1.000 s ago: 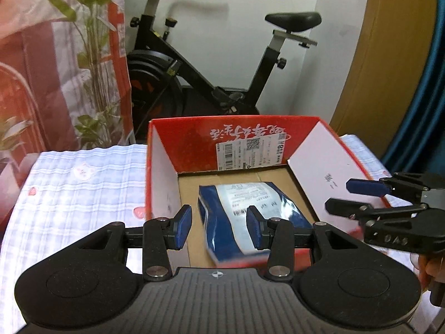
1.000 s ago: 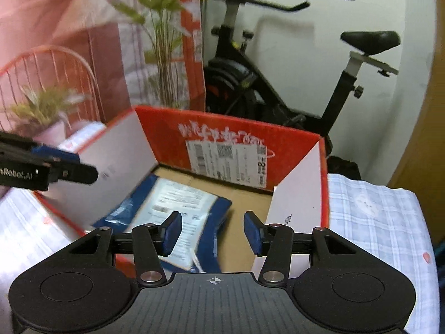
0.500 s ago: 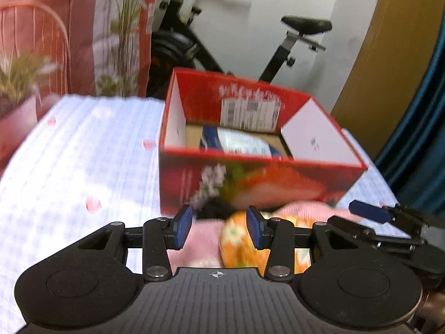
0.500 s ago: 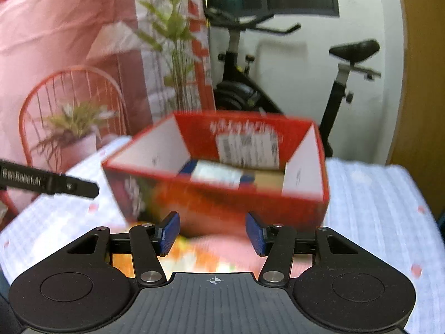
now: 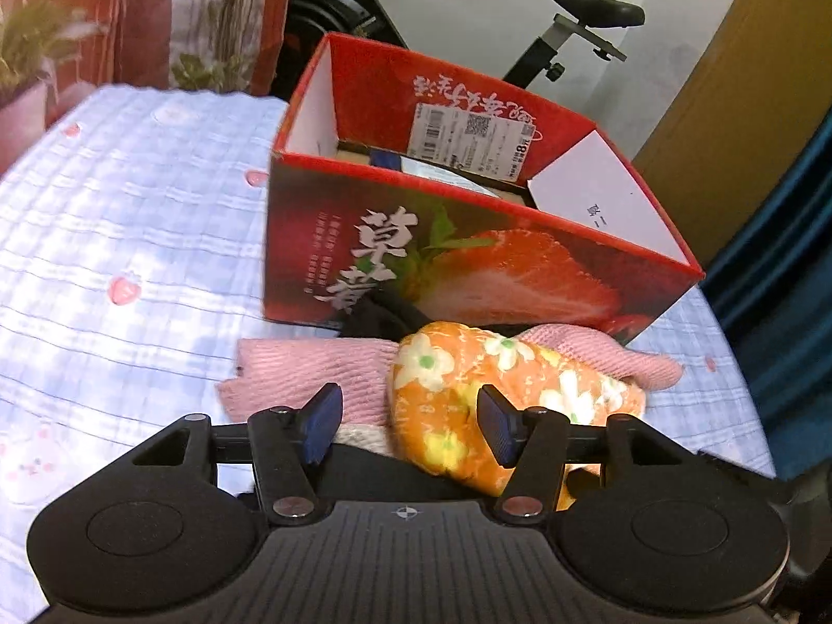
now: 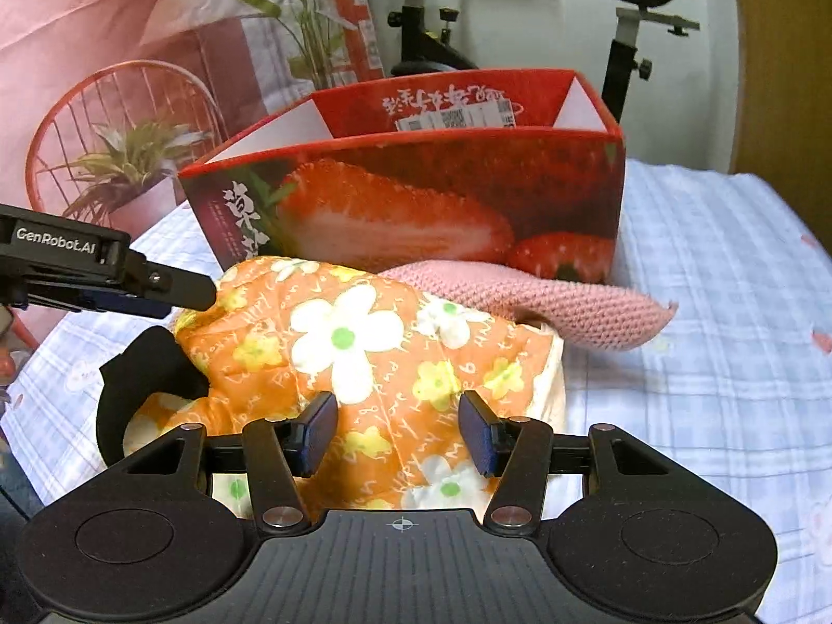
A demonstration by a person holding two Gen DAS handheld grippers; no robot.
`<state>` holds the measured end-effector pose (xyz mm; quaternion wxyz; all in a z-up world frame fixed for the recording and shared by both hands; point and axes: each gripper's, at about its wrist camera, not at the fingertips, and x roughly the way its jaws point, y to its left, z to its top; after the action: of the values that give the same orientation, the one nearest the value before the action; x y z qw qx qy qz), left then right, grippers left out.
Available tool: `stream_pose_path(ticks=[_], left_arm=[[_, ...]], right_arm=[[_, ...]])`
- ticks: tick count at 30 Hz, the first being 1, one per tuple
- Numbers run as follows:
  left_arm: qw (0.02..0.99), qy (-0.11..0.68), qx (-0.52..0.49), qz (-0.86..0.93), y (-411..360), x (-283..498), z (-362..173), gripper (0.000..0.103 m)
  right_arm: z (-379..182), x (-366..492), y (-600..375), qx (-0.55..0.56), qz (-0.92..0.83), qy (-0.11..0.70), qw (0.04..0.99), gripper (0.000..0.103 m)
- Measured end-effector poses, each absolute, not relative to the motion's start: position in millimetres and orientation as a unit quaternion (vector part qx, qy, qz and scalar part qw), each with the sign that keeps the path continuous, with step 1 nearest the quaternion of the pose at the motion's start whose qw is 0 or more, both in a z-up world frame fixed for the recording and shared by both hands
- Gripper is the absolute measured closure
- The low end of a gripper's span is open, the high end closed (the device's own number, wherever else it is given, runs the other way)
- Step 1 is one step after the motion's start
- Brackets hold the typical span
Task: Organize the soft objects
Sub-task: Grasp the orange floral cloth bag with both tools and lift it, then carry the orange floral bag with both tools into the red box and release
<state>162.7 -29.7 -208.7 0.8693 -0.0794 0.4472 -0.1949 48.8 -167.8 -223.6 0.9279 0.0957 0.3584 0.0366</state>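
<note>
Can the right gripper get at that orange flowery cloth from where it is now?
Probably yes. The right gripper is open just above the orange flowery cloth, which tops the pile with nothing covering it.

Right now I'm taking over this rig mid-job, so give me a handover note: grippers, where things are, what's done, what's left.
Left gripper: open, jaws just widened, holding nothing, over the pile.
Right gripper: open, empty, above the orange floral cloth.
That cloth lies on the pink knit, in front of the red strawberry box on the bed.
Done: blue-and-white packet is in the box.
Left: floral cloth, pink knit and a black item.
</note>
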Motion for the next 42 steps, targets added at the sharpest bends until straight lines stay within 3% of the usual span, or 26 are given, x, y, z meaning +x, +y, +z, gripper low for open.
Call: stream_pose_path(ticks=[4, 6, 8, 11, 21, 34, 42], left_arm=[[0.854, 0.458, -0.12, -0.216, -35.5, 170.5, -219.4, 0.041], [0.853, 0.46, -0.112, -0.219, -41.3, 169.3, -220.3, 0.045], [0.867, 0.449, -0.069, -0.208, -49.0, 162.8, -212.9, 0.073], [0.879, 0.423, -0.057, -0.214, -47.8, 157.5, -197.3, 0.084], [0.902, 0.391, -0.065, -0.173, -17.2, 136.5, -174.9, 0.086], [0.879, 0.441, -0.104, -0.145, 10.3, 143.6, -221.4, 0.085], [0.888, 0.429, -0.082, -0.145, 6.5, 137.5, -221.5, 0.085]], right_arm=[[-227.8, 51.1, -169.4, 0.103, 0.039, 0.36, 0.926, 0.054], [-228.7, 50.1, -169.0, 0.104, 0.039, 0.358, 0.927, 0.054], [-228.2, 50.4, -169.7, 0.106, 0.04, 0.358, 0.927, 0.054], [-226.8, 50.9, -170.6, 0.105, 0.039, 0.355, 0.928, 0.054], [-214.1, 45.5, -171.5, 0.11, 0.03, 0.331, 0.937, 0.048], [-228.0, 51.7, -169.3, 0.161, 0.057, 0.346, 0.923, 0.05], [-209.5, 53.8, -151.9, 0.105, 0.058, 0.335, 0.934, 0.076]])
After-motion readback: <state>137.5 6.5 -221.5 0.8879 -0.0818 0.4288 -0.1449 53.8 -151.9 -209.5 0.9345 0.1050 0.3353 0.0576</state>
